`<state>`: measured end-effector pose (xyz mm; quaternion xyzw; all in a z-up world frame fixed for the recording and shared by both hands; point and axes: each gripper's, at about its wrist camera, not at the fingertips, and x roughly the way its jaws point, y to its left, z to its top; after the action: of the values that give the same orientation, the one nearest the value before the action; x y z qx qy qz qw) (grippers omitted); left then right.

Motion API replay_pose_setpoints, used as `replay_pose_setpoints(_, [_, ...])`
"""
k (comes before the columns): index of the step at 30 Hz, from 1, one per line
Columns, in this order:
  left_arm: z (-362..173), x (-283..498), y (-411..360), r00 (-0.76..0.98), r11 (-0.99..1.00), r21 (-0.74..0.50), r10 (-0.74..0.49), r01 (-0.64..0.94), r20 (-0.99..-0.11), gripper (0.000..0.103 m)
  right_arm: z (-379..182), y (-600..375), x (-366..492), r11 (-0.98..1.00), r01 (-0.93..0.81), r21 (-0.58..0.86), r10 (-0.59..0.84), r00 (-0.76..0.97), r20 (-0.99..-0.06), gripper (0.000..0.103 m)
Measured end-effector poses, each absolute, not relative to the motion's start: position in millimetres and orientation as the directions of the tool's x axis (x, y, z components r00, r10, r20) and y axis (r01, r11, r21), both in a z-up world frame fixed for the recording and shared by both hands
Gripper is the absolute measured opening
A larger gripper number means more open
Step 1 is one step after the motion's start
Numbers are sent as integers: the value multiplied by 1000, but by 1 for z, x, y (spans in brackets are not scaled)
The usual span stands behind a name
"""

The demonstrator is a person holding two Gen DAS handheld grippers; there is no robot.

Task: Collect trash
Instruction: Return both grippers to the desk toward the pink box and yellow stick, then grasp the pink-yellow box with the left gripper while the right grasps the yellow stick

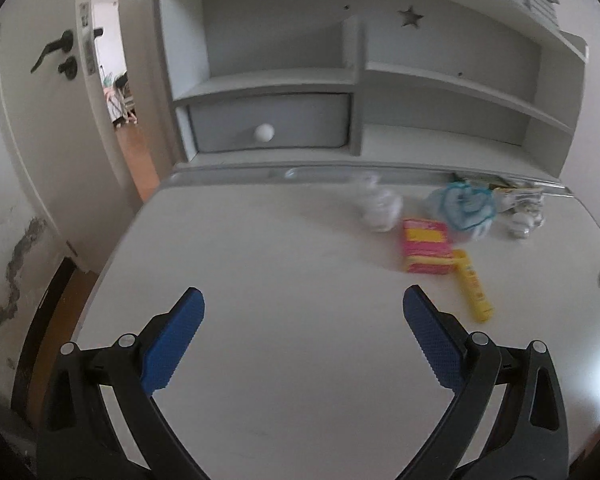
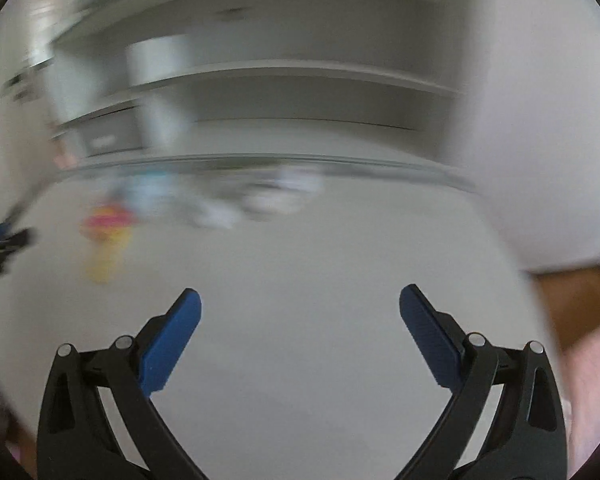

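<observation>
Approach step, nothing grasped yet. Left gripper (image 1: 303, 300) above the near part of the white bench (image 1: 260, 280), jaws released wide, nothing between the blue pads (image 1: 172, 344). Right gripper (image 2: 299, 300) likewise spread wide and empty; right wrist view heavily motion-blurred, so little detail usable there.

Trash clustered at the far right of the bench, near the back ledge under the shelf unit (image 1: 360, 80):
- crumpled clear plastic bag (image 1: 376, 206), leftmost of the group
- pink-and-yellow packet (image 1: 426, 246), flat on the bench, just right of the bag
- yellow tube (image 1: 473, 286), lying flat, touching or just beside the packet's right edge, nearest to the left gripper
- blue-trimmed crumpled wrapper (image 1: 466, 206), behind the packet
- more crumpled clear plastic (image 1: 526, 216) at the far right, against the ledge; too blurred to name better

Same cluster in the right wrist view only as smears: pink-and-yellow blob (image 2: 106, 222) at left, pale blobs (image 2: 260, 200) mid-frame.

No bin or collection bag in either view; drop-off place unknown.

Next move, as a judgement: pick one item, probably the yellow tube or the packet as closest. Needs forward reach to the right for the left gripper, descent to bench level, jaws straddling the tube across its narrow width, then closing. Flat packet harder: thin, likely needs an edge pinch.
</observation>
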<state>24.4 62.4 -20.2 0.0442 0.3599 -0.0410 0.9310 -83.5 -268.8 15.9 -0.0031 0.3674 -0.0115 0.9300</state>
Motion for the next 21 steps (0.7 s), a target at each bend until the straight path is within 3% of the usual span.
replay_pose_setpoints(5, [-21, 34, 88, 727, 993, 75, -11, 86, -687, 97, -1, -170, -38, 976, -212, -49, 106, 658, -746, 95])
replay_pose_setpoints(10, [-26, 41, 102, 713, 994, 72, -10, 85, -701, 97, -17, -140, -13, 968, -247, -32, 125, 590, -798, 66])
replay_pose_setpoints(12, [-28, 45, 103, 708, 995, 64, -12, 81, -706, 97, -18, -140, -10, 969, -246, -27, 127, 589, -798, 65])
replay_pose_setpoints(16, [-31, 54, 89, 688, 992, 16, -76, 127, -722, 97, -16, -144, -4, 966, -259, 0, 156, 583, -798, 52])
replay_pose_setpoints(21, [-37, 70, 41, 618, 957, -43, -219, 286, -755, 97, -19, -171, -3, 973, -229, -7, 134, 595, -793, 40])
